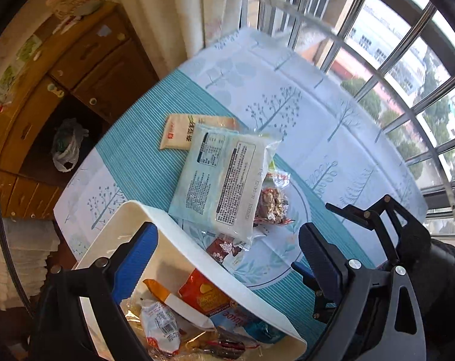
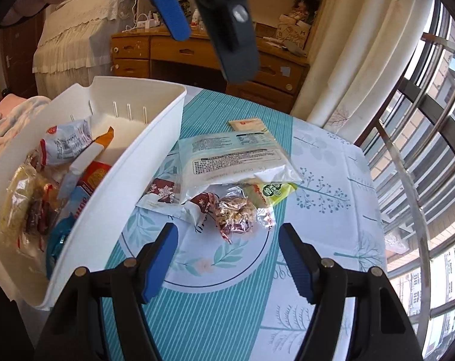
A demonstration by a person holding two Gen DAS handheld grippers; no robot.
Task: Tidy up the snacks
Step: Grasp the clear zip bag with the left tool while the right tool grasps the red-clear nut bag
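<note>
A white plastic basket holds several snack packets. On the table lie a large pale blue-white packet, a beige packet, a clear-wrapped nut snack, a brown snowflake packet and a green packet. My left gripper is open above the basket's rim, one finger inside the basket. My right gripper is open and empty, just short of the nut snack. The left gripper also shows at the top of the right wrist view.
The round table has a teal and white cloth. A barred window is beyond it. A wooden desk with drawers and a curtain stand behind.
</note>
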